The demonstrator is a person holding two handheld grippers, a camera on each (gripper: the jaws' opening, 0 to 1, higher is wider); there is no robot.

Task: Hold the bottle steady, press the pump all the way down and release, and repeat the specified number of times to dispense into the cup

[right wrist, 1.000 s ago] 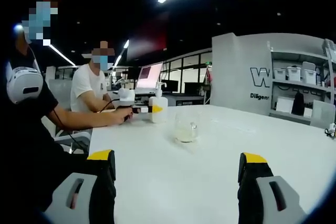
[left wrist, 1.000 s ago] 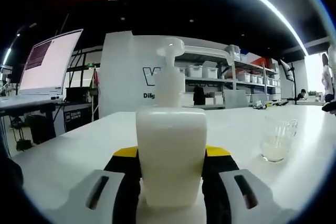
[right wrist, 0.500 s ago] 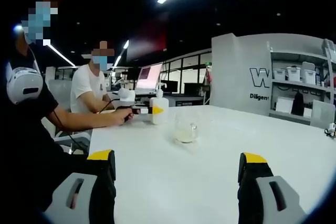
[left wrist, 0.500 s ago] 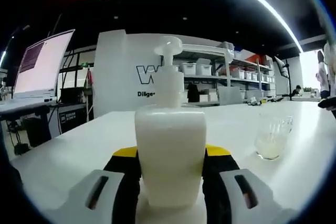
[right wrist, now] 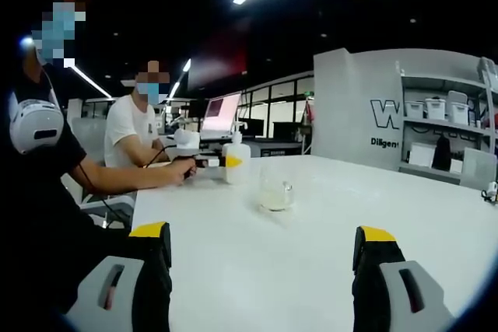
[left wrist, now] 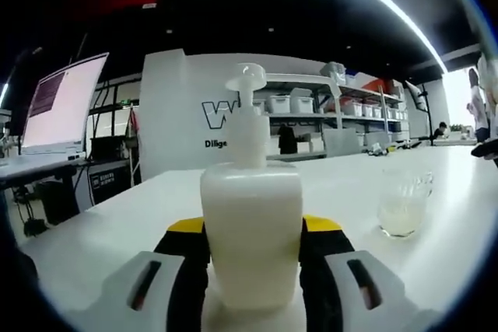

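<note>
Count: 1 pump bottle point(left wrist: 251, 231), 1 glass cup point(left wrist: 403, 206), 1 white table point(right wrist: 311, 254), 2 grippers: left point(left wrist: 250, 270), right point(right wrist: 263, 270). 1 monitor point(left wrist: 62, 104). 2 people point(right wrist: 134, 134) at the table's far side.

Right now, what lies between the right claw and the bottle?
In the right gripper view, bare white table and the glass cup lie between the open right claw and the bottle.
</note>
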